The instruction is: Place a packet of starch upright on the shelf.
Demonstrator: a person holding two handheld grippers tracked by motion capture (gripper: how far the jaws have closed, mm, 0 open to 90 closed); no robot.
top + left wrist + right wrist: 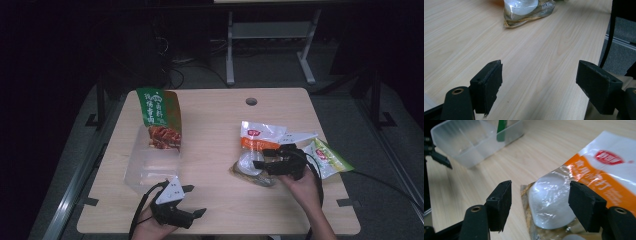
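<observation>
A: Where's the high view?
B: Above the tabletop's near edge, looking forward and down.
A: And the tool cameras?
B: Both low, close to the wood; both see the clear snack packet.

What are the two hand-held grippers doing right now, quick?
Left hand-held gripper: open, holding nothing, bare table between its jaws.
Right hand-held gripper: open, jaws either side of the clear snack packet, not squeezing it.

Clear snack pack — white round pieces inside, brown-edged. Lying flat on table, just beside orange-white packet.
</observation>
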